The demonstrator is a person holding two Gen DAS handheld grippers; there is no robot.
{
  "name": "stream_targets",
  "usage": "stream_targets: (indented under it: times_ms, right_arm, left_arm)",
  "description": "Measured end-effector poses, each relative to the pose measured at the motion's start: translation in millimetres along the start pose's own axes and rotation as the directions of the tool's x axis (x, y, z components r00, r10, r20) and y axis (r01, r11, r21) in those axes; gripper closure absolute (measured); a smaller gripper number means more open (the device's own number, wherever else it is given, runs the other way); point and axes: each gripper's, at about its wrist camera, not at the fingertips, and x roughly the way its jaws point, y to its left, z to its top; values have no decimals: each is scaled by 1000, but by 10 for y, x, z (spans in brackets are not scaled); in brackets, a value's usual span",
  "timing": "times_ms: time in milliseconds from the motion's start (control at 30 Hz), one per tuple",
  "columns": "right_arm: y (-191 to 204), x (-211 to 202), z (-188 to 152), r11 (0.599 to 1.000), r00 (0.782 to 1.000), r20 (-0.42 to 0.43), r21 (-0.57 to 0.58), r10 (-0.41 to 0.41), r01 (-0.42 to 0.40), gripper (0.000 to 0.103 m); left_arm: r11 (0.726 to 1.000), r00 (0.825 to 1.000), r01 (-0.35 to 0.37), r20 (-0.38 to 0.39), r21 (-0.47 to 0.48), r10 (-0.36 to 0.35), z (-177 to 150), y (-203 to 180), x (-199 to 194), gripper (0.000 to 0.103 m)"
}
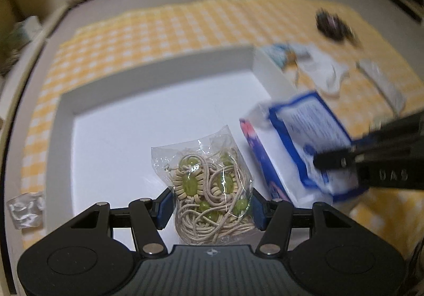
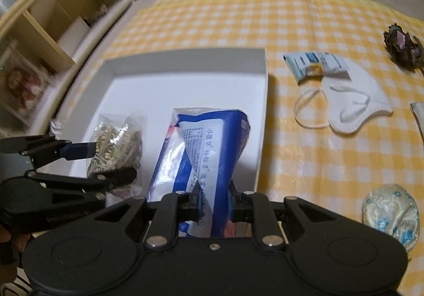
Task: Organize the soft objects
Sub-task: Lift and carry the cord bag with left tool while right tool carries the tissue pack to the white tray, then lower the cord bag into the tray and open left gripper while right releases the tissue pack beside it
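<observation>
A white shallow box (image 1: 156, 68) (image 2: 185, 57) lies on a yellow checked cloth. My left gripper (image 1: 210, 206) is shut on a clear bag of cord and green beads (image 1: 209, 184), held over the box's near part; it also shows in the right wrist view (image 2: 116, 145). My right gripper (image 2: 212, 203) is shut on a blue and white tissue pack (image 2: 204, 147), which hangs over the box's right half. The pack also shows in the left wrist view (image 1: 299, 147).
On the cloth right of the box lie a small snack packet (image 2: 312, 64), a white face mask (image 2: 349, 100), a dark scrunchie (image 2: 402, 44) and a floral pouch (image 2: 392, 214). A foil packet (image 1: 25, 210) lies left of the box. Pillows and wooden shelves stand behind.
</observation>
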Motion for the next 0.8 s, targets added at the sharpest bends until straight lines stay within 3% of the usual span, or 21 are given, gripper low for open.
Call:
stream_targets:
  times_ms: [200, 467, 633, 800]
  right_arm:
    - [30, 77, -7, 996, 998, 8, -54, -67, 67, 85]
    - [40, 165, -7, 994, 997, -1, -71, -79, 79, 83]
    - [7, 194, -10, 996, 997, -46, -76, -56, 52, 72]
    - [42, -14, 24, 997, 1000, -13, -81, -7, 6, 48]
  left_arm:
    - [997, 997, 5, -82, 76, 1, -67, -175, 269, 45]
    - [999, 995, 30, -92, -28, -33, -8, -112, 318, 44]
    - [999, 995, 27, -98, -20, -29, -22, -111, 324, 43]
    - [999, 994, 43, -101, -33, -46, 16, -110, 309, 36]
